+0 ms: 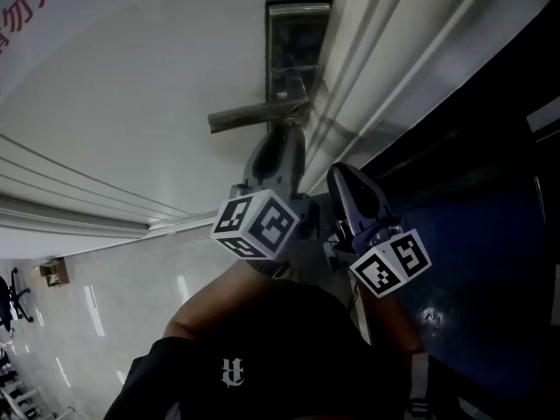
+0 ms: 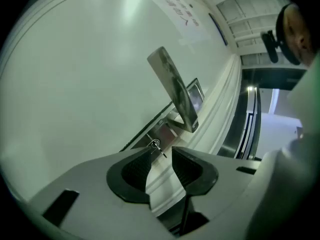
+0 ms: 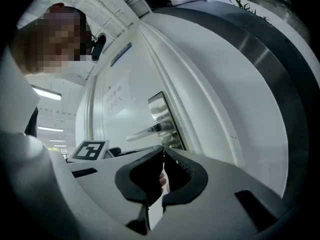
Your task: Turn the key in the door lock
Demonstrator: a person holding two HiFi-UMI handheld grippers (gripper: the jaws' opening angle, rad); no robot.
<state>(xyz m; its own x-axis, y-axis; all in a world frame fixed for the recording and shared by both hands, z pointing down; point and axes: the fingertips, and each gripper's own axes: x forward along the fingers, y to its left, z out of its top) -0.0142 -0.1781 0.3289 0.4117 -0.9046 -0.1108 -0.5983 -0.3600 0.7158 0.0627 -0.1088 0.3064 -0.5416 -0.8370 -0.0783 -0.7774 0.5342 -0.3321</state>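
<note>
A small silver key point(image 2: 156, 145) with a ring sticks out of the metal lock plate point(image 2: 162, 131) below the lever handle point(image 2: 175, 89). My left gripper point(image 2: 161, 152) is open, and the key sits just ahead of the gap between its tips, untouched. In the head view the left gripper point(image 1: 285, 136) reaches up under the handle point(image 1: 254, 114) and hides the key. My right gripper point(image 1: 339, 173) hangs beside it to the right. In the right gripper view its jaws point(image 3: 162, 152) meet at the tips with nothing between them; the handle point(image 3: 147, 130) shows beyond.
The white door point(image 1: 131, 86) carries a notice with red print point(image 1: 26, 7) at the upper left. A moulded white door frame point(image 1: 385, 51) runs along the lock's right side, with dark glass point(image 1: 490, 234) past it. Pale floor and an office chair point(image 1: 13, 296) lie lower left.
</note>
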